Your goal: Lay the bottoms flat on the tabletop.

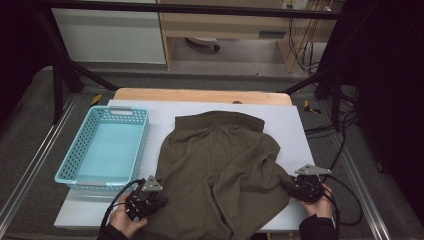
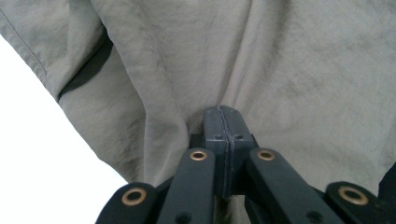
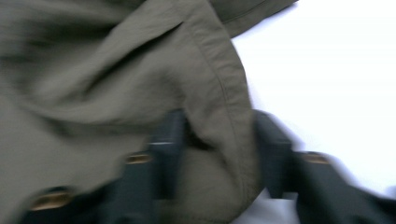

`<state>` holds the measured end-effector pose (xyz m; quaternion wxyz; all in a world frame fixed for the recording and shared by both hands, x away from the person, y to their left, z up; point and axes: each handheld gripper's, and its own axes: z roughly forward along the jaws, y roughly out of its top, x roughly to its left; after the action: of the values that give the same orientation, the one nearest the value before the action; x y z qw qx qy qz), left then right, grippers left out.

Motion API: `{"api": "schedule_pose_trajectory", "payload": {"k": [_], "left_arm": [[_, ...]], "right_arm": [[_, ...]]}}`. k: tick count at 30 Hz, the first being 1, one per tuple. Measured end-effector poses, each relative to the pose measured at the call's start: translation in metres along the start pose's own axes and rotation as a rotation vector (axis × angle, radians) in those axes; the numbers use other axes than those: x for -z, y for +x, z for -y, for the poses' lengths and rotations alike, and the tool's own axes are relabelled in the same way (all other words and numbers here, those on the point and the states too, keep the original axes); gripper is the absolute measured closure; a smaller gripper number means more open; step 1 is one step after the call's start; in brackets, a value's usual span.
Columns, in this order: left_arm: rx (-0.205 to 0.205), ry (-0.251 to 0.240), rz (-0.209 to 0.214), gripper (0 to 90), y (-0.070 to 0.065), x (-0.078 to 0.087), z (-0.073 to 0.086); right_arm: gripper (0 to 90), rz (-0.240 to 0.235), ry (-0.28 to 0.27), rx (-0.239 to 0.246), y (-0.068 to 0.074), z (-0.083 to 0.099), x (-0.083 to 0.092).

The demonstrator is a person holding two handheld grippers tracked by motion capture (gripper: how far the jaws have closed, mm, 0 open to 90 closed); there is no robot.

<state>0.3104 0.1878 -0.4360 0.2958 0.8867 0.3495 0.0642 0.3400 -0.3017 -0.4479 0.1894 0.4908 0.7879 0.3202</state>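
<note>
The table (image 1: 300, 125) takes up the middle of the room, a white sheet over a wooden top whose far edge shows bare; spread across most of it lies a pair of olive-green shorts (image 1: 220, 165), waistband towards the far side, legs running down to the near edge and a little over it, the cloth rumpled and folded on itself along the right side; to the left of the shorts, just beside them and not under them, stands a light blue basket (image 1: 72, 167) with perforated walls, nothing visible inside it.

The person's two hands come in from the near edge; the left gripper (image 1: 150, 197) sits at the lower left hem of the shorts, and in the left gripper view (image 2: 222, 122) its jaws are pressed together with wrinkles of cloth gathering towards the tips; whether fabric is actually caught between them I cannot tell, though they are plainly closed; the right gripper (image 1: 295, 186) rests at the right-hand edge of the shorts, near the table's right corner; its own view is blurred, yet the jaws (image 3: 219, 140) stand apart with a stitched hem of the fabric lying between them, not pinched.
</note>
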Motion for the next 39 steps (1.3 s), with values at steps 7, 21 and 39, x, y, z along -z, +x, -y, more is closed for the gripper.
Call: {"api": "schedule_pose_trajectory", "payload": {"k": [7, 21, 39], "left_arm": [[-0.002, 0.001, -0.002, 89.4, 0.0, 0.0, 0.0], [0.0, 0.0, -0.001, 89.5, 0.0, 0.0, 0.0], [0.001, -0.001, 0.002, 89.4, 0.0, 0.0, 0.0]], "right_arm": [[88.4, -0.016, 0.066, -0.074, 0.016, 0.005, 0.028], [46.5, -0.013, 0.0, 0.0, 0.031, 0.008, 0.065], [65.3, 0.064, 0.045, -0.039, 0.002, -0.031, -0.024]]}}
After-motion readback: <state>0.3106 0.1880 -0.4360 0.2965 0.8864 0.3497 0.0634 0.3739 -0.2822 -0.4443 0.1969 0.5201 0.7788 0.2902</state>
